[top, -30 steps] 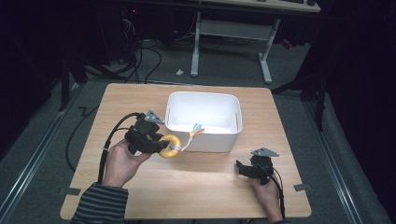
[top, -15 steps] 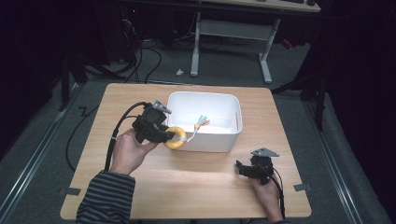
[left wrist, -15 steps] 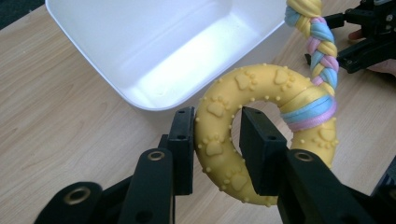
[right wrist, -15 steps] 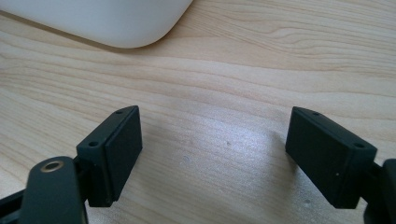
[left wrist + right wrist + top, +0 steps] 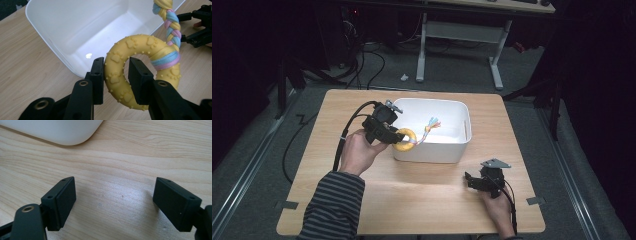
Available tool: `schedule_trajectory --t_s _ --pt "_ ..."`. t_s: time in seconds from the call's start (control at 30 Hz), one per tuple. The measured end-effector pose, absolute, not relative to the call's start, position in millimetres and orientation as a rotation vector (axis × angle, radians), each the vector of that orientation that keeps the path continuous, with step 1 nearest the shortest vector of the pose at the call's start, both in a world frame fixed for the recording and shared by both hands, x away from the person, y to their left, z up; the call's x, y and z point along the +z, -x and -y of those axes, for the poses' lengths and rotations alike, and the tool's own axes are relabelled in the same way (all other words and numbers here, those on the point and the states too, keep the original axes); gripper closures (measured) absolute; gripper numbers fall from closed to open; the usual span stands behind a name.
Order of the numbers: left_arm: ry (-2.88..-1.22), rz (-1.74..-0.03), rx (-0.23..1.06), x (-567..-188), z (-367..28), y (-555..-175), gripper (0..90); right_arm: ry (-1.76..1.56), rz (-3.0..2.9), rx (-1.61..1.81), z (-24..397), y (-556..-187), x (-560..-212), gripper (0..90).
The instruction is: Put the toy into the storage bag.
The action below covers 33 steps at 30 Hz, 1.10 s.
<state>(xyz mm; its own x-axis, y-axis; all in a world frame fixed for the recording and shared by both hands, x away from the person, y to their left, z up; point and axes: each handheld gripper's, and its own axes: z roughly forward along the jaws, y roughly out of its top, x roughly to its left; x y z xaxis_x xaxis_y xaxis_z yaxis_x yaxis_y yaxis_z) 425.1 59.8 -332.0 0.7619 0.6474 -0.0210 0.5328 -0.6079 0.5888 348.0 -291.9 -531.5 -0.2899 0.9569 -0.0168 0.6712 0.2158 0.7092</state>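
Item 1: yellow ring toy (image 5: 117, 75) with braided rope tail (image 5: 170, 22). I hold it in the left tongs (image 5: 116, 75), 1 jaw through the hole, 1 outside, clamped on the rubber. It hangs over the near rim of the white bin (image 5: 464, 127), tail trailing inside.

Item 2: right tongs (image 5: 113, 202), jaws wide, nothing between them, resting on the bench (image 5: 412, 200) near the bin's front corner.

Risk: I judge the ring sits barely past the rim; if I release here it may catch the edge and tip back onto the bench. The knobbly rubber could also twist in the narrow grip.

Change: since 1 second ago the left tongs have carried the toy from beside the bin's front-left corner up over its rim; the right tongs have not shifted.
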Motion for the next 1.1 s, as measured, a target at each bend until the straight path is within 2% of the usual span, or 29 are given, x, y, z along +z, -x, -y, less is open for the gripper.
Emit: schedule_trajectory --t_s 1.1 --pt "-2.356 -0.976 0.311 -338 -36 -466 66.6 -1.502 -2.041 0.836 292 -349 -531 18.8"
